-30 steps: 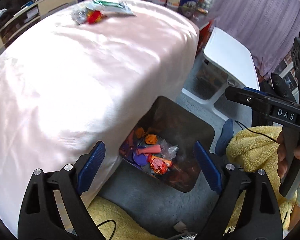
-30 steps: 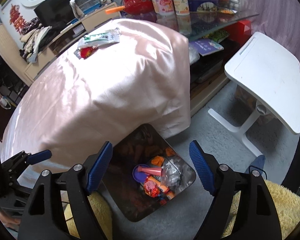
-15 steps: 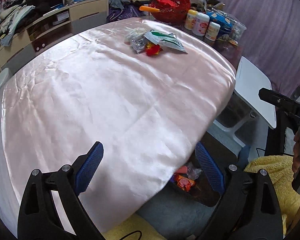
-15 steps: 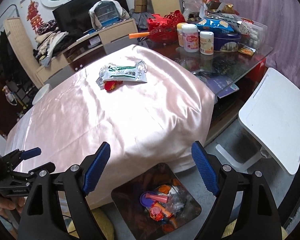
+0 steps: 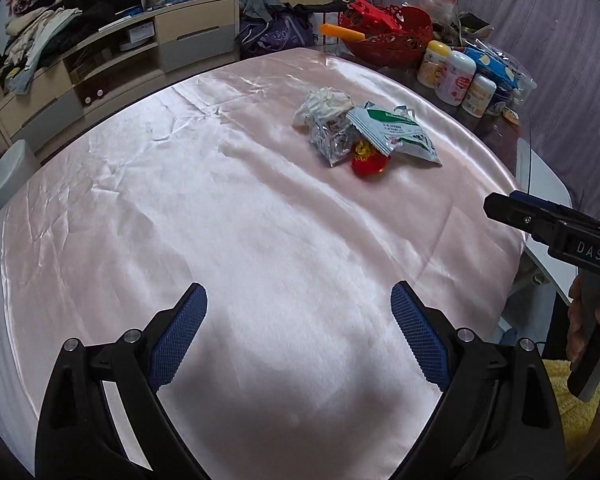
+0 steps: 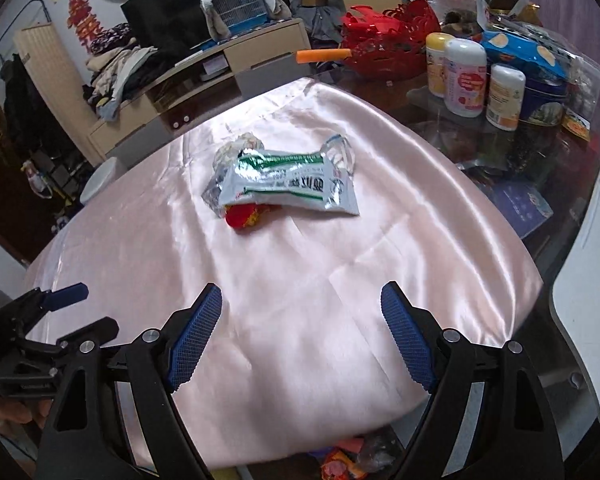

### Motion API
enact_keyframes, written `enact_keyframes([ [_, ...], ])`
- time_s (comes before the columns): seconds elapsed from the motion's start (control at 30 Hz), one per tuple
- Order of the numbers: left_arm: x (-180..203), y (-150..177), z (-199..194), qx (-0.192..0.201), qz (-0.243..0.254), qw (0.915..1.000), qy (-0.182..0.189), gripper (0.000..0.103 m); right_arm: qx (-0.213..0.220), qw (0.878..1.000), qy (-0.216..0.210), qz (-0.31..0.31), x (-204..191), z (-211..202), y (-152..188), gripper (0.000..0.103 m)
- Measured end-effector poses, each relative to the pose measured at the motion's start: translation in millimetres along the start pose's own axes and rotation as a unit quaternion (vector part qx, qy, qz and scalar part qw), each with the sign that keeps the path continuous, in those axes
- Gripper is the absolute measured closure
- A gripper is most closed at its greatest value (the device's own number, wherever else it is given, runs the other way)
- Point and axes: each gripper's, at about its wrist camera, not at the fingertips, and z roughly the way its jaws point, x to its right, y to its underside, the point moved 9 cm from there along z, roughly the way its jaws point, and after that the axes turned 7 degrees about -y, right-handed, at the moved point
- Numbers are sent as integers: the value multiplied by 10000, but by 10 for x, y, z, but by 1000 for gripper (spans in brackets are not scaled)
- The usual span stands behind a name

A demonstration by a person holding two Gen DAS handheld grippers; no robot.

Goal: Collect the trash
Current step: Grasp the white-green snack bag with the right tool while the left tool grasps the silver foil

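Left tongs and right tongs: both wide, empty, above the bench. Trash pile lies far side: green-white packet, foil wrapper, red wrapper. Right tongs' body reads "DAS".

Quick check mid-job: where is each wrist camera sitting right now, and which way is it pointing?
Left wrist: above the near side of the pink tablecloth, facing the trash pile; open left gripper, right gripper at right.
Right wrist: above the near table edge, facing the pile; open right gripper, left gripper at left.
Shared: pile, tablecloth, bottles.
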Motion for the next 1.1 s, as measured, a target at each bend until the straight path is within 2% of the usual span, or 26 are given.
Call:
enact_keyframes([
  [0.17, -56, -237, 135, 19, -29, 10000, -16, 15, 36, 9997, -151, -167, -172, 299, -395, 20],
  [0.3, -35, -382, 245, 15, 74, 10000, -30, 15, -32, 9998, -215, -2, -138, 551, -576, 20],
  [0.47, -8, -526, 336, 40, 151, 9999, -2, 15, -42, 9997, 174, 179, 126, 766, -670, 13],
  [0.63, 37, -651, 434, 56, 210, 9998, 26, 15, -229, 9985, -14, 500, 291, 951, -615, 12],
  [0.7, 62, -675, 465, 56, 237, 9997, 47, 15, -214, 9981, -119, 567, 280, 967, -611, 16],
  [0.9, 132, -683, 538, 28, 246, 9996, 135, 15, -267, 9981, -287, 471, 166, 987, -597, 40],
  [0.93, 144, -683, 549, 24, 256, 9996, 145, 15, -271, 9983, -265, 449, 169, 988, -594, 53],
  [0.97, 154, -683, 559, 19, 263, 9995, 155, 15, -284, 9982, -261, 463, 178, 987, -584, 60],
  [1.1, 192, -705, 603, 5, 280, 9994, 195, 15, -259, 9985, -251, 413, 193, 935, -583, 66],
])
